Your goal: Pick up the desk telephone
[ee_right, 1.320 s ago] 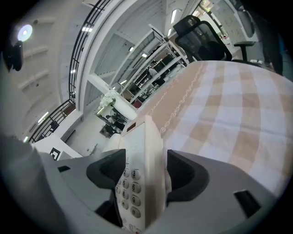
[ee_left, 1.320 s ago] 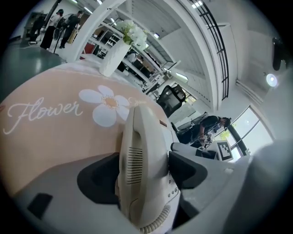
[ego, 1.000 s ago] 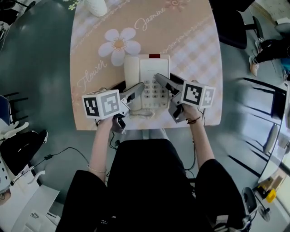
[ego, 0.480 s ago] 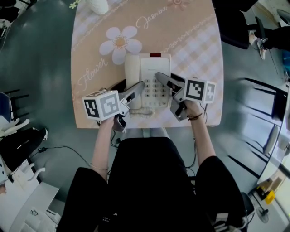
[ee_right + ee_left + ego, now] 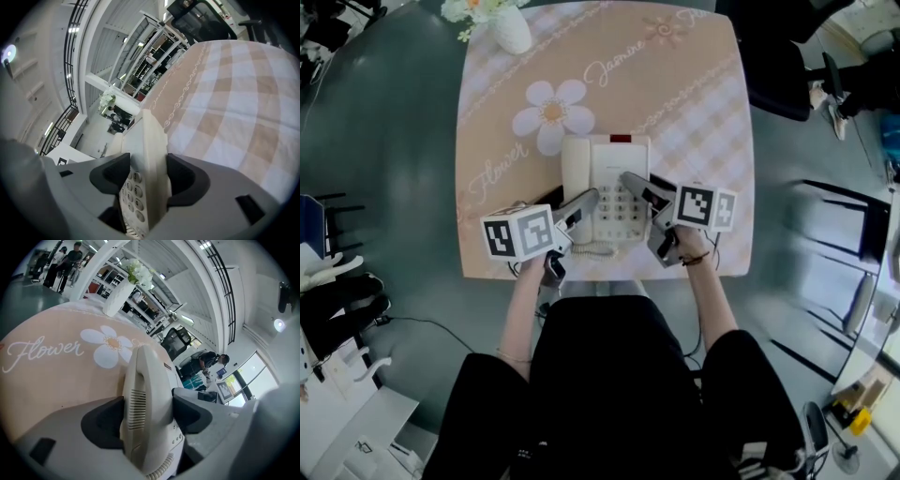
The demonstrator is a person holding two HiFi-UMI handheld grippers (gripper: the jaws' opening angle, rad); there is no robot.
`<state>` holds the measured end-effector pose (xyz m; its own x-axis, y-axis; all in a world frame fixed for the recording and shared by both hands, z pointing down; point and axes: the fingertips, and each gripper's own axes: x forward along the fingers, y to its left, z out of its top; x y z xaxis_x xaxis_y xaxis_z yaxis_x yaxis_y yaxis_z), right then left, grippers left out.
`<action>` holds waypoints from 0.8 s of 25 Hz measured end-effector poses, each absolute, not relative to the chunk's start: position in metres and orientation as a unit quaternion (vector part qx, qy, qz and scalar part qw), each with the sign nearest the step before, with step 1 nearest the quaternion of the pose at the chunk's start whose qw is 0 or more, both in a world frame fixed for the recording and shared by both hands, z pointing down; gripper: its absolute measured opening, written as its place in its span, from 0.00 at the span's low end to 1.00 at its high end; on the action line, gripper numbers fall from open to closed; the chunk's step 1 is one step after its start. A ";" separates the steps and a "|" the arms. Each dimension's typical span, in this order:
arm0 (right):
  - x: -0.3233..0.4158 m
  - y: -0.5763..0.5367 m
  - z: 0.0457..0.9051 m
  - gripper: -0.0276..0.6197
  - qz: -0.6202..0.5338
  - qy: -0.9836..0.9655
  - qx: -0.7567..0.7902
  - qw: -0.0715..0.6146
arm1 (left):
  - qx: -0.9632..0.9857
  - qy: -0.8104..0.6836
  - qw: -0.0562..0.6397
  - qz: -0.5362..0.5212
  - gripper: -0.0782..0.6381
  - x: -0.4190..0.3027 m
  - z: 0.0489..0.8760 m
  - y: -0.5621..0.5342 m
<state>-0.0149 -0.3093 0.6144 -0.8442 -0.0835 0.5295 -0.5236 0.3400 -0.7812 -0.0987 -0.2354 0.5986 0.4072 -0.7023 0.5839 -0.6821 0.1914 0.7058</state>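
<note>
The cream desk telephone (image 5: 605, 178) stands on the table near its front edge, with the handset (image 5: 145, 380) in its cradle on the left side. My left gripper (image 5: 572, 200) reaches in from the front left. Its dark pads (image 5: 105, 420) press on both sides of the handset, above the coiled cord. My right gripper (image 5: 640, 184) comes in from the front right. Its jaws are closing on the telephone's right edge (image 5: 152, 154): one pad lies over the keypad, the other on the outer side, and both touch.
The table (image 5: 506, 122) has a peach checked cloth with a white flower print. A white vase (image 5: 511, 33) of flowers stands at its far left corner. A dark chair (image 5: 778, 56) is beyond the far right corner, and the person's lap is at the front edge.
Both grippers and the telephone keep their places. Only the head view has shifted, so the table sits a little lower in the picture.
</note>
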 end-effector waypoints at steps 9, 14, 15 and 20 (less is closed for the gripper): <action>-0.013 -0.316 0.601 0.41 0.543 -0.794 0.193 0.194 | 0.640 -0.547 0.539 -0.008 0.55 -0.096 0.583 -0.243; -0.011 -0.314 0.583 0.41 0.534 -0.801 0.192 0.191 | 0.641 -0.550 0.535 -0.013 0.55 -0.093 0.565 -0.239; -0.011 -0.313 0.579 0.41 0.531 -0.803 0.191 0.191 | 0.641 -0.552 0.534 -0.014 0.55 -0.093 0.562 -0.238; -0.017 -0.306 0.561 0.41 0.540 -0.803 0.179 0.176 | 0.639 -0.561 0.526 -0.021 0.55 -0.095 0.543 -0.232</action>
<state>-0.0169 -0.3063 0.5610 -0.8739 -0.0983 0.4761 -0.4780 0.3527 -0.8044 -0.0952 -0.2324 0.5427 0.3689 -0.7390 0.5637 -0.6950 0.1834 0.6952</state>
